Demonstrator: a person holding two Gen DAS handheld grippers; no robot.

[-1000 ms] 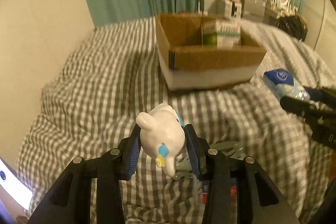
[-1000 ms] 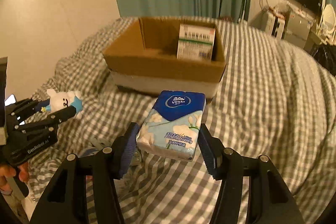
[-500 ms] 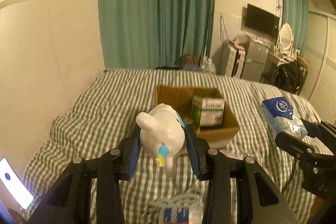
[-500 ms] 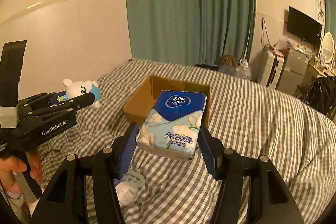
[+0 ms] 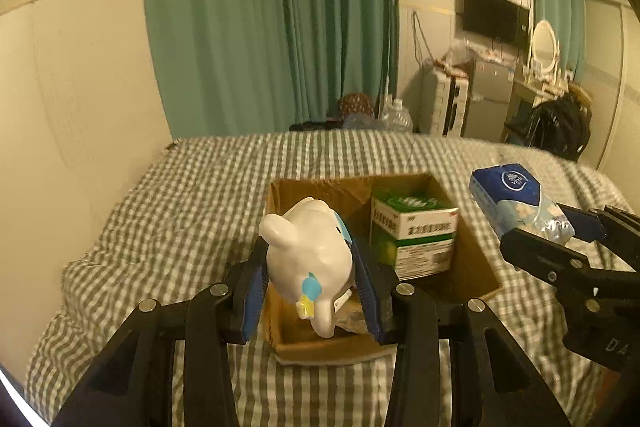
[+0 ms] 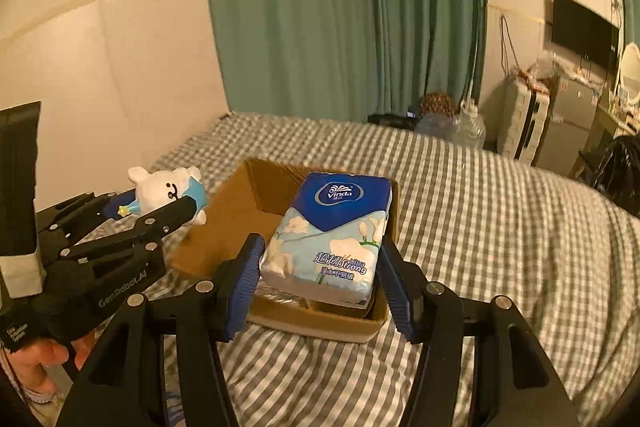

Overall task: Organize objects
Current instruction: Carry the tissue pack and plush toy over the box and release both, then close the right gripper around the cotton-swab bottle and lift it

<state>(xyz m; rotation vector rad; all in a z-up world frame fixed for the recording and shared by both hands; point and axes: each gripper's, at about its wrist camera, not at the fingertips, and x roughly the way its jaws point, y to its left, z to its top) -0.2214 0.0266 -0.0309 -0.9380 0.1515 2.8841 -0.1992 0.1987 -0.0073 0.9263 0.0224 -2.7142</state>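
Observation:
My left gripper (image 5: 310,287) is shut on a white toy bear with blue and yellow trim (image 5: 308,255); the bear hangs above the near left part of an open cardboard box (image 5: 476,267). A green-and-white carton (image 5: 416,231) stands inside the box. My right gripper (image 6: 320,283) is shut on a blue tissue pack with white flowers (image 6: 332,239), held above the box (image 6: 228,223). In the left wrist view the tissue pack (image 5: 516,203) and right gripper (image 5: 560,239) are to the right of the box. The right wrist view has the left gripper (image 6: 152,211) and bear (image 6: 164,187) at left.
The box rests on a bed with a grey-and-white checked cover (image 5: 192,203). A cream wall (image 5: 80,99) runs along the left, green curtains (image 5: 272,19) hang behind. Appliances, a TV and a dark bag (image 5: 560,123) stand at the back right. A hand (image 6: 36,359) holds the left gripper.
Both grippers have risen and moved forward over the box with the bear and the tissue pack still held. The box now lies below them instead of ahead.

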